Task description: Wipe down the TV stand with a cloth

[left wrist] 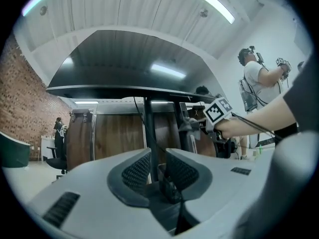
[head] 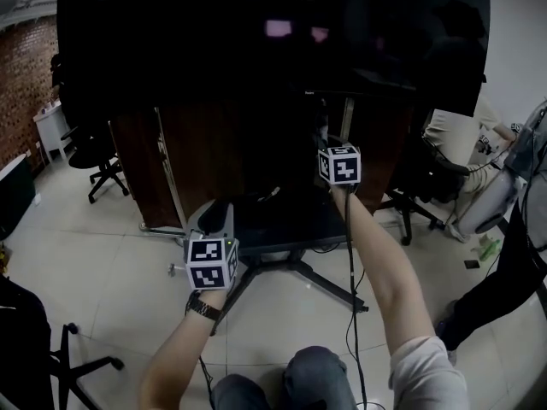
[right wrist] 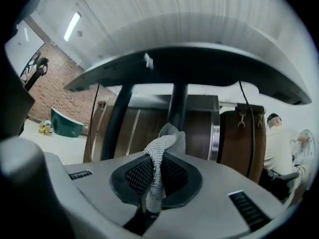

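Note:
The TV stand's dark shelf (head: 286, 229) sits low on splayed legs, its pole (left wrist: 148, 128) rising to the big black TV (head: 256, 41). My right gripper (head: 333, 143) is raised beside the pole, just under the TV, and is shut on a grey knitted cloth (right wrist: 160, 148) that sticks up out of its jaws (right wrist: 158, 164). The pole (right wrist: 177, 108) stands right behind the cloth; I cannot tell if they touch. My left gripper (head: 215, 218) hangs lower, by the shelf's left edge. Its jaws (left wrist: 158, 156) are nearly together with nothing in them.
Wooden cabinets (head: 197, 161) stand behind the stand. Office chairs sit at the left (head: 98, 156), right (head: 410, 203) and lower left (head: 77, 366). A person (head: 513, 254) stands at the right. My right gripper's cable (head: 349, 263) hangs to the floor.

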`<state>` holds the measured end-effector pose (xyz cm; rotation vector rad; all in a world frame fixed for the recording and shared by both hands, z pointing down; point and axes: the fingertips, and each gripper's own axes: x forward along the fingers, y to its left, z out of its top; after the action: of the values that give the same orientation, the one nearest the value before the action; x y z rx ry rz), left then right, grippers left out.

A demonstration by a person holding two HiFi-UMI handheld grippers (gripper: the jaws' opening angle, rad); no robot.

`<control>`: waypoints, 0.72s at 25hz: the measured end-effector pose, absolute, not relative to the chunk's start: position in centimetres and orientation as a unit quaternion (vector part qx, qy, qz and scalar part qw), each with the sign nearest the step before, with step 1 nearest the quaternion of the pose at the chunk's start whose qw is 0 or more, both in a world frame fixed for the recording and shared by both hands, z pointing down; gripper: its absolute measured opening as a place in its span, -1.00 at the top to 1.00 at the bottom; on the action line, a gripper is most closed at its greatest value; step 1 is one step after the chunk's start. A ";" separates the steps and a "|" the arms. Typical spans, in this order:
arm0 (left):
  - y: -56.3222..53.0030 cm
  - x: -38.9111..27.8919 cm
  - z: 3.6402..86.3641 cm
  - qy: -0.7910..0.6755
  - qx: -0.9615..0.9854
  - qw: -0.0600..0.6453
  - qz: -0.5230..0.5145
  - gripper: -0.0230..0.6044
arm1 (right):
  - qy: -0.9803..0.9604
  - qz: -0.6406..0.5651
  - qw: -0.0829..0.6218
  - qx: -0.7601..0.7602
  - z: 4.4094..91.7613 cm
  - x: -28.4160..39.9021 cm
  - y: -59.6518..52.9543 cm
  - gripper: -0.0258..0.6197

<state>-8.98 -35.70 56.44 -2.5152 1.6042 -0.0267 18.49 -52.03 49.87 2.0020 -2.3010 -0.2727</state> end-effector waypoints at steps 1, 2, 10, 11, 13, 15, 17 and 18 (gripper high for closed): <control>-35.5 -8.9 56.9 0.535 -0.841 0.075 -0.010 0.60 | -0.753 -0.064 0.060 0.653 53.3 19.0 -52.2 0.84; -35.3 -8.9 57.4 0.534 -0.842 0.072 -0.012 0.60 | -0.754 -0.036 0.078 0.652 56.9 19.3 -52.2 0.84; -33.9 -8.9 58.7 0.526 -0.847 0.079 -0.017 0.60 | -0.805 0.036 0.075 0.588 64.6 11.4 -48.4 0.84; -33.7 -8.8 58.7 0.527 -0.846 0.078 -0.016 0.60 | -0.818 0.035 0.070 0.570 64.1 9.3 -48.0 0.84; -33.4 -8.3 58.8 0.526 -0.847 0.078 -0.013 0.60 | -0.834 0.039 0.077 0.545 64.4 6.2 -47.7 0.84; -33.4 -7.8 59.0 0.525 -0.848 0.078 -0.015 0.60 | -0.832 0.050 0.093 0.544 65.8 5.7 -48.3 0.84; -33.6 -7.6 59.4 0.525 -0.848 0.076 -0.019 0.60 | -0.818 0.066 0.100 0.563 67.1 7.9 -49.3 0.84; -33.7 -7.6 59.6 0.525 -0.848 0.075 -0.020 0.60 | -0.806 0.073 0.101 0.578 67.4 9.8 -49.6 0.84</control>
<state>-7.64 -33.68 59.65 -2.5430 1.5739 -0.0605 9.82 -49.60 67.39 1.7082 -2.3815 0.2171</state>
